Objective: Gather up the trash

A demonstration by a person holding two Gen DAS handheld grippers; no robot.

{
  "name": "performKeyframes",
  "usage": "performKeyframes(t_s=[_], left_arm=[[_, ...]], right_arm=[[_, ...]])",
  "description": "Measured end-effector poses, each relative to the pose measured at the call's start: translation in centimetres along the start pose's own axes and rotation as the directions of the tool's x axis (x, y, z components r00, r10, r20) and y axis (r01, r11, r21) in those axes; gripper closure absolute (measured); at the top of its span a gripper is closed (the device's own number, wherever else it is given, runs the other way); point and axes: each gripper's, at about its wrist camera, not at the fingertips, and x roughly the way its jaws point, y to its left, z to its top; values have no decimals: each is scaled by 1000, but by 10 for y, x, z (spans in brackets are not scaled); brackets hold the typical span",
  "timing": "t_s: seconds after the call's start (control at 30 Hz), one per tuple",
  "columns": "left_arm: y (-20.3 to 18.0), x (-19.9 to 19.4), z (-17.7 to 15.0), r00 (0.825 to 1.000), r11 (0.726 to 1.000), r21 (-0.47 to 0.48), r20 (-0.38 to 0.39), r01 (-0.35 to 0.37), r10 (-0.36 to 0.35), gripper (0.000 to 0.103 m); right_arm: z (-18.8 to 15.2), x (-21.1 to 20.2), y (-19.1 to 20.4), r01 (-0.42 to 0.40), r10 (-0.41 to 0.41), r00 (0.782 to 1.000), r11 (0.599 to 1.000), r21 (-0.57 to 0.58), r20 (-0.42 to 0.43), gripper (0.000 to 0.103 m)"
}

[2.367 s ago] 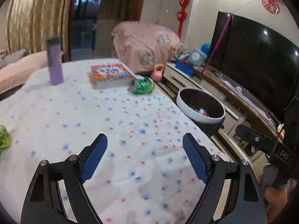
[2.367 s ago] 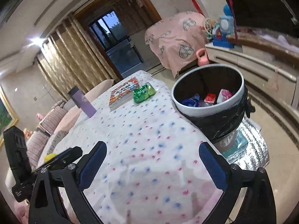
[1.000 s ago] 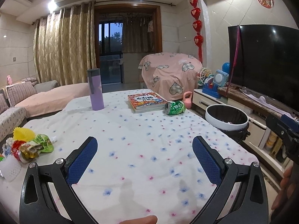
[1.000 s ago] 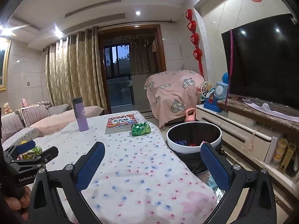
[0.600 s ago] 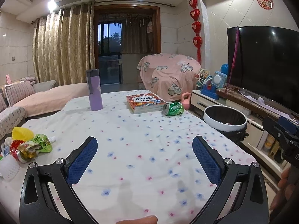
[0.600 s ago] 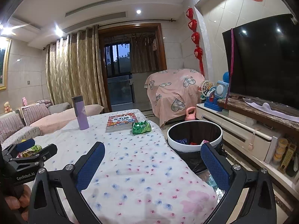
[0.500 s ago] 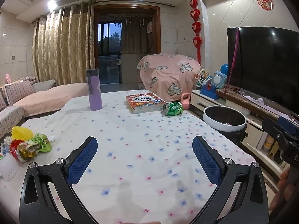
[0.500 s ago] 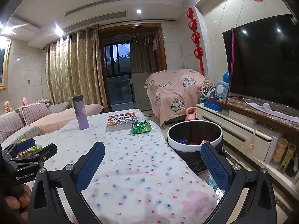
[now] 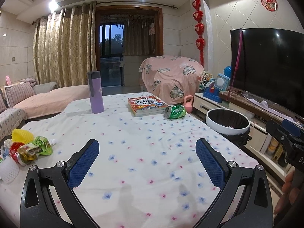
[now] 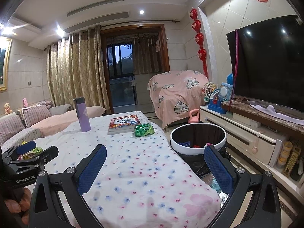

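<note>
A crushed green can (image 9: 175, 111) lies on the flowered tablecloth (image 9: 144, 152) beside a book; it also shows in the right wrist view (image 10: 143, 129). A heap of wrappers and cups (image 9: 24, 150) lies at the table's left edge. A white-rimmed bin with a black bag (image 9: 227, 122) stands off the table's right side, with trash inside it (image 10: 197, 138). My left gripper (image 9: 147, 155) is open and empty above the near table. My right gripper (image 10: 154, 163) is open and empty near the table's right edge.
A purple flask (image 9: 95, 93) and a colourful book (image 9: 146, 104) stand at the far side of the table. A TV cabinet (image 10: 247, 133) with a television runs along the right. A sofa (image 9: 38, 102) is at the left.
Both grippers have pulled back and levelled out from a close look down at the table and bin. In the last half second nothing has visibly moved.
</note>
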Motion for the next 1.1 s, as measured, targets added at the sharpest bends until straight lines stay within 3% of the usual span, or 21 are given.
performKeyframes(t_s=[1.1], left_arm=[[-1, 4, -2, 1000, 1000, -1, -12, 7, -7, 0]], right_arm=[[1, 0, 0, -4, 4, 1000, 1000, 3, -1, 0]])
